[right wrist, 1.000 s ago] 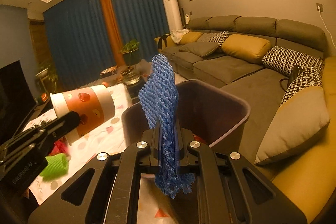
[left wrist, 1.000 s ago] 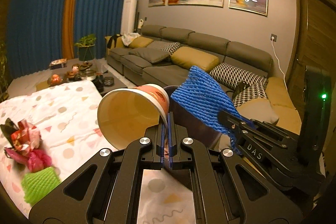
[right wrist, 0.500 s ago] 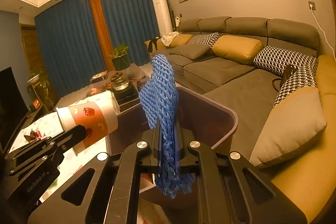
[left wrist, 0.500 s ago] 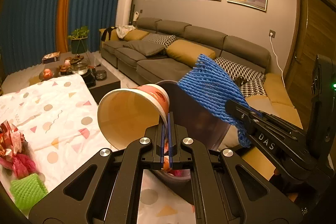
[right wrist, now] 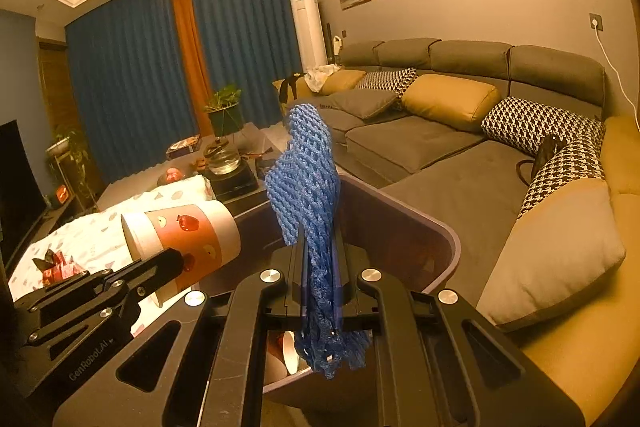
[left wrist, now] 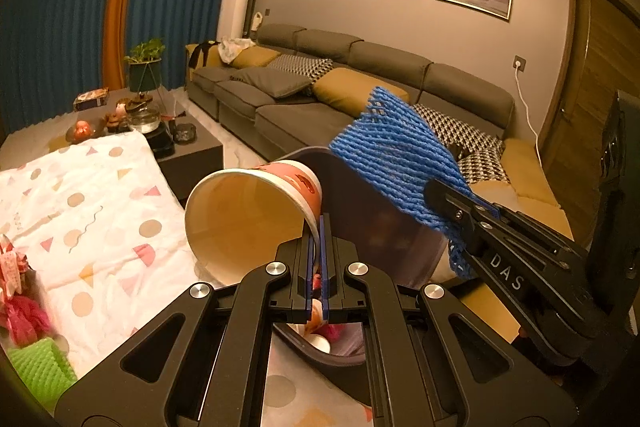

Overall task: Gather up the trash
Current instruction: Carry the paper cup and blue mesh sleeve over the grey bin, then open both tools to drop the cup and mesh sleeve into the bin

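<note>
My left gripper (left wrist: 317, 227) is shut on the rim of a paper cup (left wrist: 248, 211), white and orange with fruit prints, held on its side over the dark trash bin (left wrist: 376, 227). The cup also shows in the right wrist view (right wrist: 188, 231). My right gripper (right wrist: 320, 247) is shut on a blue foam net (right wrist: 308, 171), held upright above the bin (right wrist: 416, 239). The net shows in the left wrist view (left wrist: 396, 155) at right, in the other gripper (left wrist: 440, 199). Cups and wrappers lie inside the bin.
A table with a patterned white cloth (left wrist: 92, 211) is at left, holding a green foam net (left wrist: 36, 367) and red wrappers (left wrist: 16, 291). A grey sofa (right wrist: 460, 147) with cushions lies behind and right. A dark coffee table (left wrist: 188, 151) stands beyond.
Both grippers have moved closer over the bin with their loads; more of the bin's inside shows below. Both grips are unchanged.
</note>
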`<move>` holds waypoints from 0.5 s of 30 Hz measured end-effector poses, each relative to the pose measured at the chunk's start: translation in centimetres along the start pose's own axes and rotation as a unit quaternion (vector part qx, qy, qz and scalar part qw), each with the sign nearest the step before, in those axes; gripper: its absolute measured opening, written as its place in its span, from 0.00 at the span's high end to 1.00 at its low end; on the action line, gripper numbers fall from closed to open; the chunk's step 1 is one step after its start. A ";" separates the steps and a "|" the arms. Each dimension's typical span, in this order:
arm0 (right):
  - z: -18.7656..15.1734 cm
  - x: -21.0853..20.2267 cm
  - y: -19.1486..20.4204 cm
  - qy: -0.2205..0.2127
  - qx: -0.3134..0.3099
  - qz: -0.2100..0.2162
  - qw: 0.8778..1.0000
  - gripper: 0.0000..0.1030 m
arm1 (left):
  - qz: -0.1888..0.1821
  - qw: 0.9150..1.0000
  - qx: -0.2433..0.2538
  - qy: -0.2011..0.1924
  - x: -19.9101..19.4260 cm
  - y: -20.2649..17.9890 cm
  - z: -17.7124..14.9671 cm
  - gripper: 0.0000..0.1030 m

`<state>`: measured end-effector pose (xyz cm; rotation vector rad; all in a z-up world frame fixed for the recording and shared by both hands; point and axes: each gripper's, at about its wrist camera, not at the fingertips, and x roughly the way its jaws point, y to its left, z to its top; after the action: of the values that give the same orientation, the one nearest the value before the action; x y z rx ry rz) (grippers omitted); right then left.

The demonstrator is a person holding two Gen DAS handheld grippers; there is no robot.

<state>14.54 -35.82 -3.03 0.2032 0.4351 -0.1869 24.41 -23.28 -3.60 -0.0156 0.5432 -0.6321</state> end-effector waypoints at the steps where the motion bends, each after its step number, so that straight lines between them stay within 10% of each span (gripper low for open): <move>1: 0.0 0.2 0.1 0.001 0.000 0.000 1.000 0.90 | 0.000 1.000 0.000 0.001 0.1 0.0 0.0 0.98; 15: 0.4 1.2 0.4 0.007 -0.002 0.007 1.000 0.90 | -0.037 0.999 -0.027 0.020 2.1 1.0 0.1 0.98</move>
<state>15.89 -35.68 -3.14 0.2029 0.4485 -0.1717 26.38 -23.67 -4.68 -0.0746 0.6008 -0.6919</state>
